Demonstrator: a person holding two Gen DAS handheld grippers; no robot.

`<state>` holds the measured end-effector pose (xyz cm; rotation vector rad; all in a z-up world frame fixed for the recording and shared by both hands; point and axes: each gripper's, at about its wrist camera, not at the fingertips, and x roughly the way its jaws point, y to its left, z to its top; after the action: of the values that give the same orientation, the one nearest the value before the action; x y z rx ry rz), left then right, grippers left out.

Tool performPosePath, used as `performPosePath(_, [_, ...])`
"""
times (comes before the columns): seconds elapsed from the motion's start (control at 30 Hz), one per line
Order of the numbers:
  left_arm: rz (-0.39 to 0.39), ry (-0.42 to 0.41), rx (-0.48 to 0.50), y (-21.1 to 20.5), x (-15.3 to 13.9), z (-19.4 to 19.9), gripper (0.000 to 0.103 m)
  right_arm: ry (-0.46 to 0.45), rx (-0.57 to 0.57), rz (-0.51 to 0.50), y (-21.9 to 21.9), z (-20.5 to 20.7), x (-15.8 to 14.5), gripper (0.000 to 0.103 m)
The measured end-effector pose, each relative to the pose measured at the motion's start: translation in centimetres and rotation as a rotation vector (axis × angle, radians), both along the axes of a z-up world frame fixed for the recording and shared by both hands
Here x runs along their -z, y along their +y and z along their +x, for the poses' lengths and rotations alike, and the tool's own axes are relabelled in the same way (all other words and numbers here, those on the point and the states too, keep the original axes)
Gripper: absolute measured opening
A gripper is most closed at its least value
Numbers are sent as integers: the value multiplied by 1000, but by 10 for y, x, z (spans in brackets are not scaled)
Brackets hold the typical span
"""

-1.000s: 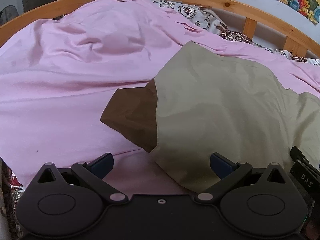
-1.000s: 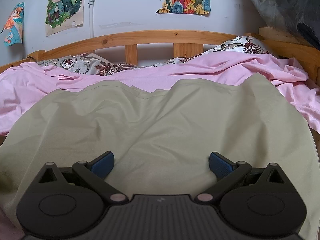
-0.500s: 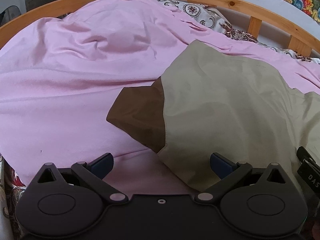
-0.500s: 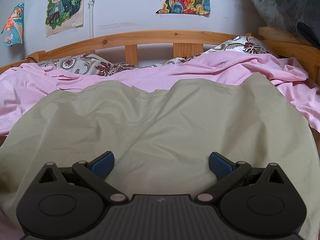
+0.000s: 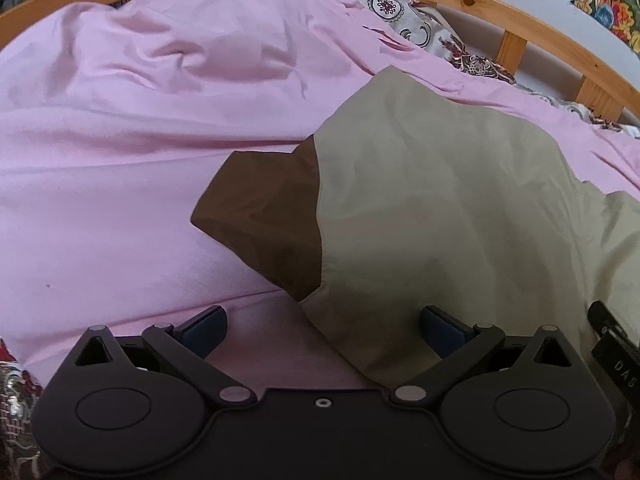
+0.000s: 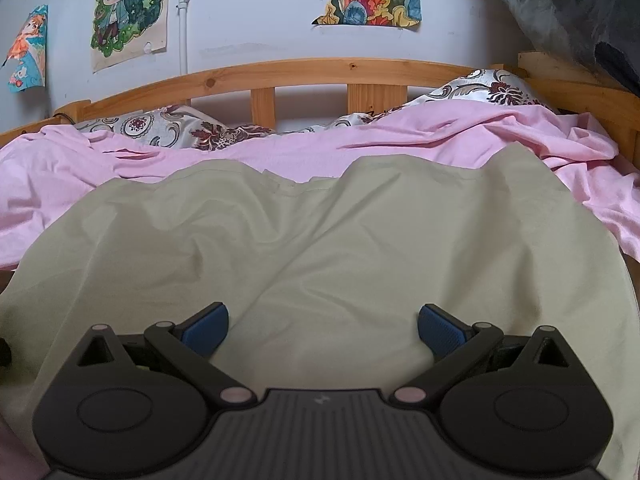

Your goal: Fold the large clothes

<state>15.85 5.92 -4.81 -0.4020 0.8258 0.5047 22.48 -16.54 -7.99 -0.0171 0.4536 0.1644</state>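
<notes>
A large beige garment (image 5: 440, 208) with a brown sleeve (image 5: 264, 216) lies flat on a pink bedsheet (image 5: 120, 160). My left gripper (image 5: 322, 326) stands open just above the garment's near left corner, its blue pads wide apart with nothing between them. In the right wrist view the beige garment (image 6: 320, 240) fills the middle, with a wavy far hem. There my right gripper (image 6: 322, 326) hangs open over the cloth's near part, holding nothing. A black part of the other gripper (image 5: 616, 356) shows at the left wrist view's right edge.
A wooden bed rail (image 6: 300, 76) curves along the far side, with patterned pillows (image 6: 160, 128) against it. Posters (image 6: 128, 8) hang on the wall. Rumpled pink sheet (image 6: 480, 132) lies behind the garment. A dark bundle (image 6: 568, 8) sits at the upper right.
The left wrist view has shifted slightly, so the garment and brown sleeve sit a little further right and nearer. The right wrist view is unchanged. Both grippers stay open.
</notes>
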Motion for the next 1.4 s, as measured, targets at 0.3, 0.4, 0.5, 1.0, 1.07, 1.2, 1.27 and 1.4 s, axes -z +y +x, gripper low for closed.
performPosePath(0.3, [-47, -78, 104, 13, 14, 11, 102, -1, 0, 0, 0, 0, 0, 103])
performPosePath(0.4, [-62, -91, 116, 17, 16, 13, 102, -2, 1, -1, -1, 0, 0, 103])
performPosePath(0.5, [-102, -125, 146, 25, 21, 15, 102, -1, 0, 1, 0, 0, 0, 103])
performPosePath(1.0, [-298, -344, 46, 63, 37, -2, 102, -2, 0, 5, -2, 0, 0, 103])
performPosePath(1.07, [-292, -341, 32, 64, 37, -1, 102, -2, 0, 5, -2, 0, 1, 103])
performPosePath(1.2, [-189, -287, 39, 51, 26, 5, 83, -4, 1, 9, -3, -1, 0, 103])
performPosePath(1.27, [-163, -294, 48, 46, 21, 1, 69, -11, 12, 15, -5, -4, -4, 103])
performPosePath(1.4, [-148, -318, 43, 42, 11, -1, 52, -64, 12, -65, 2, -18, -10, 103])
